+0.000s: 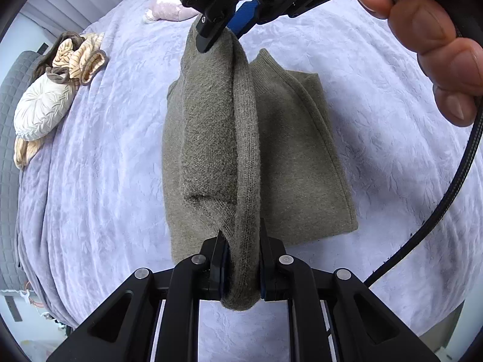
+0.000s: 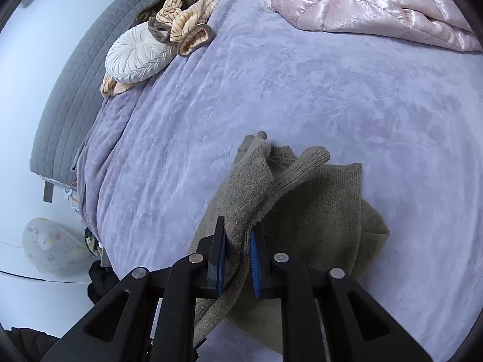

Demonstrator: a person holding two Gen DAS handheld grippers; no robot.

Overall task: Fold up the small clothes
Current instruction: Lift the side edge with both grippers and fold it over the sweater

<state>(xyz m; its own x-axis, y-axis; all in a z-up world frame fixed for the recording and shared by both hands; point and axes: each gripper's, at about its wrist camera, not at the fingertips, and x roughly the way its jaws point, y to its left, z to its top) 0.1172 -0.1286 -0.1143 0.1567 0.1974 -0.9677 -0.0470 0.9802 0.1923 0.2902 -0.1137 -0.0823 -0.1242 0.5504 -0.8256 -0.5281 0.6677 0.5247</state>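
Observation:
An olive-green knitted garment (image 1: 289, 157) lies partly folded on the lavender bedspread (image 1: 105, 150). My left gripper (image 1: 241, 259) is shut on one end of a raised fold of it. At the far end of that fold my right gripper (image 1: 217, 34) pinches the same edge, held by a hand (image 1: 437, 45). In the right wrist view the right gripper (image 2: 237, 250) is shut on a bunched edge of the garment (image 2: 317, 211), with the rest spread flat below and to the right.
A white round cushion (image 2: 135, 57) and a striped cream-and-brown garment (image 2: 187, 21) sit at the bed's far left by a grey quilted headboard (image 2: 69, 84). A pink satin quilt (image 2: 377, 3) lies at the far right. A black cable (image 1: 446, 190) hangs at right.

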